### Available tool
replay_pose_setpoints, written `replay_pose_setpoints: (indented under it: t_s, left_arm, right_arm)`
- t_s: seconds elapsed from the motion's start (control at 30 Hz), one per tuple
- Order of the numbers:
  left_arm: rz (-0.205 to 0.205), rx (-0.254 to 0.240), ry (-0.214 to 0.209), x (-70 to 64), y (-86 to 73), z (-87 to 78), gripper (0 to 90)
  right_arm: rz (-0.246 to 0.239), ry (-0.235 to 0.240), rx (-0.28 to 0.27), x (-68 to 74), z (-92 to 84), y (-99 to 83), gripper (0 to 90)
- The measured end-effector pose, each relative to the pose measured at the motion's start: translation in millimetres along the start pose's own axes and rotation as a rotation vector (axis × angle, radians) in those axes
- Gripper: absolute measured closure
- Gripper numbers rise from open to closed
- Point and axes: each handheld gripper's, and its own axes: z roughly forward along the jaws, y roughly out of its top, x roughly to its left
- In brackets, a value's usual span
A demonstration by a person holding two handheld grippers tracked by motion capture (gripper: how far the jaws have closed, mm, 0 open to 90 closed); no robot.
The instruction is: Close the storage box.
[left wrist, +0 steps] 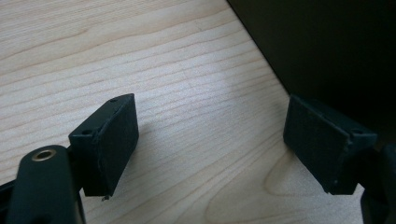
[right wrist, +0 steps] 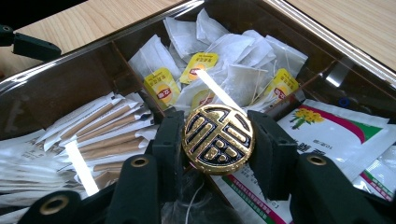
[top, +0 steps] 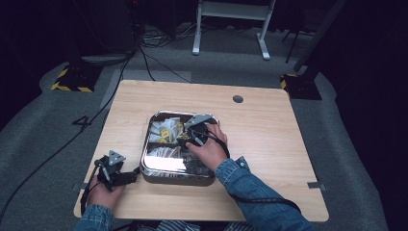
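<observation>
Left gripper [top: 132, 177], at 7 o'clock on the table [top: 269, 139], rests with jaws spread, empty. Right gripper [right wrist: 218, 140] pinches the gold round knob [right wrist: 218, 139] at centre, above the compartment box [top: 159, 174]; tea bags [right wrist: 233, 70] lie at 12 o'clock.

Light wood-grain table [top: 269, 139], rounded corners, small dark round hole [top: 237, 99] near far edge. One metal tray [top: 147, 159] sitting directly on it, near the middle, toward the near edge. Rest of top bare wood. Grey tape tabs [top: 313, 185] at the near side edges. Grey carpet floor [top: 346, 144] underneath.
</observation>
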Motion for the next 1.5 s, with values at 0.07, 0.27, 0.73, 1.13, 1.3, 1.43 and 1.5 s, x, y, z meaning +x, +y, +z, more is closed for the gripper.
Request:
replay_pose_setpoints:
  t_s: [0.07, 0.27, 0.73, 1.13, 1.3, 1.43, 1.5]
  left_arm:
    - [0.000, 0.000, 0.000, 0.0, 0.0, 0.0, 18.7]
    - [0.001, 0.001, 0.000, 0.0, 0.0, -0.1, 18.7]
    - [0.001, 0.001, 0.001, 0.0, 0.0, -0.1, 18.7]
    - [0.002, 0.001, 0.001, 0.0, 0.0, -0.1, 18.7]
    - [0.000, 0.000, 0.001, 0.0, 0.0, 0.0, 18.6]
    - [0.002, 0.001, 0.001, 0.1, 0.0, -0.1, 18.7]
    - [0.000, 0.000, 0.000, 0.0, 0.0, 0.0, 18.6]
  right_arm:
    - [-0.009, 0.000, 0.002, 0.4, 0.1, -0.3, 58.5]
    - [-0.028, 0.010, -0.002, 3.5, 1.8, -0.6, 58.4]
    - [-0.028, 0.047, 0.029, 4.6, 0.5, 0.3, 58.5]
    - [-0.024, 0.044, 0.025, 5.1, 1.7, -2.1, 58.4]
    - [-0.026, 0.052, 0.030, 4.3, 1.4, -1.5, 58.0]
    - [-0.012, 0.069, 0.022, 2.9, 0.3, -1.4, 55.3]
    - [-0.012, 0.071, 0.006, 2.6, -0.6, -0.9, 53.1]
